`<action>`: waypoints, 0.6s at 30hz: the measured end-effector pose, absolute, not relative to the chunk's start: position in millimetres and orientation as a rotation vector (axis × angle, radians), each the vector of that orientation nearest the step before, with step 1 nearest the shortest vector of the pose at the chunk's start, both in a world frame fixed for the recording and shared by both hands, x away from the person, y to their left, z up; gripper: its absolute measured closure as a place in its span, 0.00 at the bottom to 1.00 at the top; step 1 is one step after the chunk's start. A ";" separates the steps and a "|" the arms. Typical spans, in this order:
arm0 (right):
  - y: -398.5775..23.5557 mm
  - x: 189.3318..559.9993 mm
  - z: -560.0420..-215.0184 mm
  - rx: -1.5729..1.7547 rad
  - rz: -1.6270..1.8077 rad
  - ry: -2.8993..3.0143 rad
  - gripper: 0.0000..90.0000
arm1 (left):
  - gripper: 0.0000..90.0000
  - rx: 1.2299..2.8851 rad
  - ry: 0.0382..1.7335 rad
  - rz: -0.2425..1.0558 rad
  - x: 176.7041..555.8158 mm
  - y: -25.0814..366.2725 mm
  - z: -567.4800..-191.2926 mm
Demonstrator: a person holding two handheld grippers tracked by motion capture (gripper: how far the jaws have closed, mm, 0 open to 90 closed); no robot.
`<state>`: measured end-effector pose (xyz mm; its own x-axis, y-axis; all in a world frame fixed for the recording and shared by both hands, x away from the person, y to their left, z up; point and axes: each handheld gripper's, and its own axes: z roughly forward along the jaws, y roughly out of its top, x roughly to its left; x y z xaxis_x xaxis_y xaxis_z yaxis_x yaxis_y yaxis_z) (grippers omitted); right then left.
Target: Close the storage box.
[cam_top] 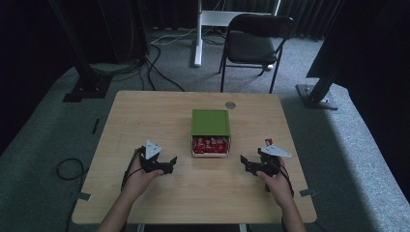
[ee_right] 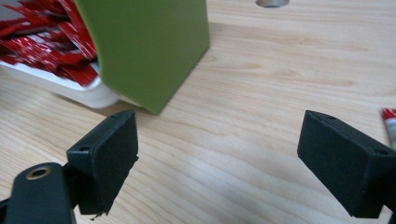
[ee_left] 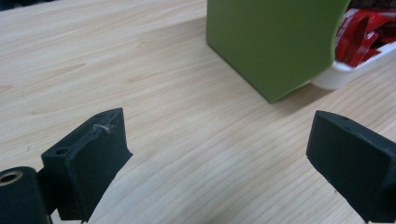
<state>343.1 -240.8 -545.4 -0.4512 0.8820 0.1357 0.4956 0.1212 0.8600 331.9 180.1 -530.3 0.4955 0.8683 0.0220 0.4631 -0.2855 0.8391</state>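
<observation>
At the table's centre a green lid point(cam_top: 210, 122) lies partly over a white box point(cam_top: 211, 152) of red packets point(cam_top: 210, 144), whose near end shows. My left gripper point(cam_top: 172, 164) is held left of the box, open and holding nothing, pointing toward it. My right gripper point(cam_top: 245, 164) mirrors it on the right, also open with nothing between its jaws. The left gripper view has the green lid point(ee_left: 271, 42) and red packets point(ee_left: 362, 32) beyond its gripper point(ee_left: 219, 154). In the right gripper view, the lid point(ee_right: 149, 46), the packets point(ee_right: 42, 37) and the white box point(ee_right: 70, 88) lie ahead of the gripper point(ee_right: 217, 158).
One loose red packet point(ee_right: 390, 122) lies on the wood by my right gripper. A round cable hole point(cam_top: 230, 105) sits behind the box. Beyond the table stand a black chair point(cam_top: 256, 38), a white desk leg point(cam_top: 197, 34) and black stands, with cables on the floor.
</observation>
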 end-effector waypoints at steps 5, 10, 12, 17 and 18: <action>-245.9 338.8 -550.7 1.346 1.249 1.999 0.13 | 0.07 1.933 1.130 0.629 328.4 189.8 -536.8; -250.7 334.8 -556.6 1.349 1.221 2.012 0.13 | 0.07 1.939 1.172 0.632 325.4 198.9 -543.8; -253.1 332.5 -558.1 1.346 1.207 2.018 0.14 | 0.07 1.941 1.194 0.637 324.1 203.1 -546.6; -259.2 327.5 -563.8 1.362 1.181 2.023 0.13 | 0.07 1.954 1.246 0.634 320.8 215.4 -553.6; -260.4 326.6 -565.2 1.362 1.177 2.028 0.14 | 0.07 1.956 1.259 0.631 320.1 217.9 -554.7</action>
